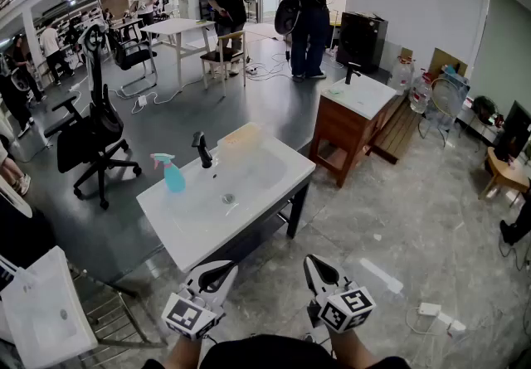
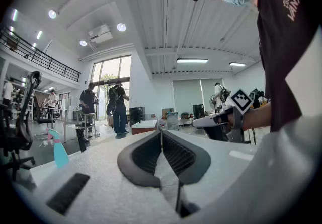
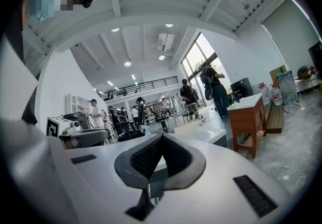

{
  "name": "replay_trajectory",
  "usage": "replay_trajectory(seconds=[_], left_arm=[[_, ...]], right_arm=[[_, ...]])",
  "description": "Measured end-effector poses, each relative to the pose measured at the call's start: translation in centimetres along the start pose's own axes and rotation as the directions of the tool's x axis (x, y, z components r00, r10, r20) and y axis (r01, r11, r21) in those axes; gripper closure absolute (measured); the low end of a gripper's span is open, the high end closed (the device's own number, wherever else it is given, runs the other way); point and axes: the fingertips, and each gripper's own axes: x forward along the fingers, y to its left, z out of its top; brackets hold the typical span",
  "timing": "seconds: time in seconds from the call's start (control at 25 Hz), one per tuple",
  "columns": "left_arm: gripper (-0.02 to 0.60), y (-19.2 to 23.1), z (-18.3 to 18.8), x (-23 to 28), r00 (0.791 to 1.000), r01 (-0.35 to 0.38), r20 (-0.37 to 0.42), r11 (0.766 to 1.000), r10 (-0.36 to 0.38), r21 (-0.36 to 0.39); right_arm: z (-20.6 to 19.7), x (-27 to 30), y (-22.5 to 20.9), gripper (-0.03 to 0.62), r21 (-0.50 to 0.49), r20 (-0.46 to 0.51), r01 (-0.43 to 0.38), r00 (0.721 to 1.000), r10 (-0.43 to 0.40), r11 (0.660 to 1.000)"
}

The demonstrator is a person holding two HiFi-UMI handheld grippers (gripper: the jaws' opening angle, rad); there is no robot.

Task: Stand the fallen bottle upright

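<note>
spray bottle: upright on sink rim, nozzle left | left tongs: closed, empty | right tongs: closed, empty

Head view: a high vantage at the person's head, facing forward and steeply down. The white sink counter lies close below, with the left gripper and right gripper at the lower edge. Left gripper view: low, level and wide-angle, sighting along that gripper's own jaws across the room, the right gripper at its right side. Right gripper view: likewise low and level, facing the counter and the wooden cabinet. All three views share the blue spray bottle, the cabinet and the two standing people in the background.
</note>
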Motion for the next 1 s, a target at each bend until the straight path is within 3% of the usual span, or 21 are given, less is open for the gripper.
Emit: replay_trajectory(seconds=[0.4, 0.64, 0.72, 0.8, 0.84, 0.92, 0.96, 1.0], left_arm=[[0.557, 2.4, -1.4, -2.1, 0.999, 0.034, 0.006, 0.999, -0.033, -0.032], [0.554, 3.2, -1.9, -1.3, 0.998, 0.058, 0.016, 0.998, -0.057, -0.032], [0.552, 3.4, -2.2, -0.5, 0.998, 0.070, 0.008, 0.997, -0.070, -0.038], [0.551, 4.0, -2.5, 0.6, 0.998, 0.070, 0.001, 0.996, -0.070, -0.052], [0.538, 4.3, -2.6, 1.2, 0.998, 0.068, -0.003, 0.996, -0.068, -0.061], [0.398, 5.2, -2.9, 2.6, 0.998, 0.062, -0.011, 0.995, -0.063, -0.081], [0.358, 5.6, -3.0, 3.5, 0.998, 0.059, -0.004, 0.995, -0.060, -0.085], [0.357, 6.1, -3.0, 4.4, 0.998, 0.056, 0.008, 0.995, -0.056, -0.087]], right_arm=[[-1.1, 1.3, 2.6, 0.592, 0.027, 0.031, 0.008, 0.999, -0.009, 1.000], [-1.5, 2.1, 1.4, 0.592, 0.085, 0.034, 0.060, 0.997, -0.063, 0.995], [-1.7, 2.9, 0.5, 0.506, 0.101, 0.023, 0.071, 0.997, -0.074, 0.992], [-1.8, 4.0, -0.5, 0.497, 0.105, 0.004, 0.074, 0.997, -0.075, 0.992], [-1.9, 4.5, -0.9, 0.493, 0.106, -0.003, 0.071, 0.997, -0.071, 0.992], [-1.8, 5.8, -2.0, 0.465, 0.112, -0.013, 0.060, 0.998, -0.059, 0.992], [-1.6, 6.4, -2.7, 0.462, 0.118, -0.014, 0.057, 0.998, -0.056, 0.991], [-1.4, 7.1, -3.4, 0.454, 0.125, -0.015, 0.058, 0.998, -0.056, 0.990]])
